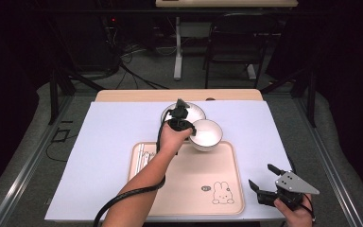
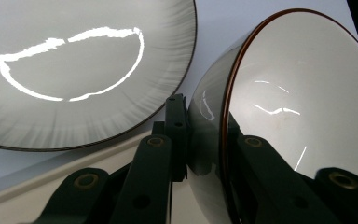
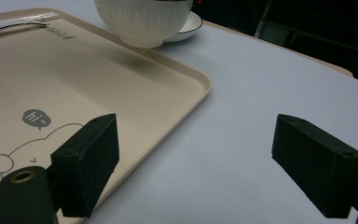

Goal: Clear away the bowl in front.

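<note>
- The left gripper (image 1: pixel 184 124) is closed on the rim of a white bowl (image 1: pixel 206 135), one jaw inside the bowl and one against its outer wall, as the left gripper view shows.
- In that view the bowl (image 2: pixel 298 93) is tilted, its brown-edged rim running up between the two jaws and its glossy inside facing the camera.
- From the high view the bowl sits over the far right corner of a beige tray (image 1: pixel 189 189), straddling the tray's far edge.
- The right gripper view shows the bowl (image 3: pixel 142 21) with a ribbed outer wall, its base lifted a little above the tray (image 3: pixel 98 84), with a dark shadow beneath it.
- A white plate (image 1: pixel 194 111) with a thin dark edge lies flat on the surface just beyond the bowl; in the left gripper view the plate (image 2: pixel 74 70) is just to the left of the bowl, apart from it by a narrow strip of surface.
- The right gripper (image 1: pixel 261 178) rests low near the right front corner of the tray, held in the person's right hand (image 1: pixel 297 208).
- Its jaws stand wide open with nothing between them; in the right gripper view one jaw hangs over the tray's edge and the other over the bare surface (image 3: pixel 261 93).
- The tray bears a rabbit drawing (image 1: pixel 222 193) with a small "hi" bubble near its front right corner.
- Cutlery (image 1: pixel 144 153) lies along the tray's left side; its kind is too small to tell.
- The surface (image 1: pixel 108 142) is covered in a pale lilac sheet.
</note>
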`<state>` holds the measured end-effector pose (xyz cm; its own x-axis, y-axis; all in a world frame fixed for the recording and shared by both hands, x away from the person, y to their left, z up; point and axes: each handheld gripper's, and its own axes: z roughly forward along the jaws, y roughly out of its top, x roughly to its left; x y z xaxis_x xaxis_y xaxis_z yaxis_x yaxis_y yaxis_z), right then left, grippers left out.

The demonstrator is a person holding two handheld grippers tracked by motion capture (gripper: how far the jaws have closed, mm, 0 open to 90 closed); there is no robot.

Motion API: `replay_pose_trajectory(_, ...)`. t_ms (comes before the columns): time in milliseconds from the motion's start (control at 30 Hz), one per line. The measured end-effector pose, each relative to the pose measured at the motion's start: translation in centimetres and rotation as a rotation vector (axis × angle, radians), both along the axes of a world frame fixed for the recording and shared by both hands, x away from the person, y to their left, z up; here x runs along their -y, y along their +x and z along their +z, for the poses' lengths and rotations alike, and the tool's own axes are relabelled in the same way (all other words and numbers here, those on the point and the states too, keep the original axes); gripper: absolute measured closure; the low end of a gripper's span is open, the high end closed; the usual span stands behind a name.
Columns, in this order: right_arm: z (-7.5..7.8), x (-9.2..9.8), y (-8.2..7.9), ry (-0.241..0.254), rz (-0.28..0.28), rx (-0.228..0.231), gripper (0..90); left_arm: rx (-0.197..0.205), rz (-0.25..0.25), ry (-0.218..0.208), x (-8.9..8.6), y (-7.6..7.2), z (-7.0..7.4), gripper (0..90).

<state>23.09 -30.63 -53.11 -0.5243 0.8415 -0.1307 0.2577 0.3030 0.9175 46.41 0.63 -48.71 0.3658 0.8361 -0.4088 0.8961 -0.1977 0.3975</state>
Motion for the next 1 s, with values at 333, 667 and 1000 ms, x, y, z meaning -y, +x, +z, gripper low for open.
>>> replay_pose_trajectory(333, 0.0, 0.0, 0.0, 0.0, 0.0, 0.0, 14.5, -0.007, -0.041, 0.003, 1.8, -0.5, -0.7, 81.3)
replay_pose_trajectory(667, 0.0, 0.0, 0.0, 0.0, 0.001, 0.001, 14.5, -0.012, -0.068, -0.002, 3.8, -0.9, -1.8, 81.2)
replay_pose_trajectory(1000, 0.0, 0.0, 0.0, 0.0, 0.003, 0.001, 14.5, -0.015, -0.086, -0.005, 5.3, -1.1, -2.6, 81.2)
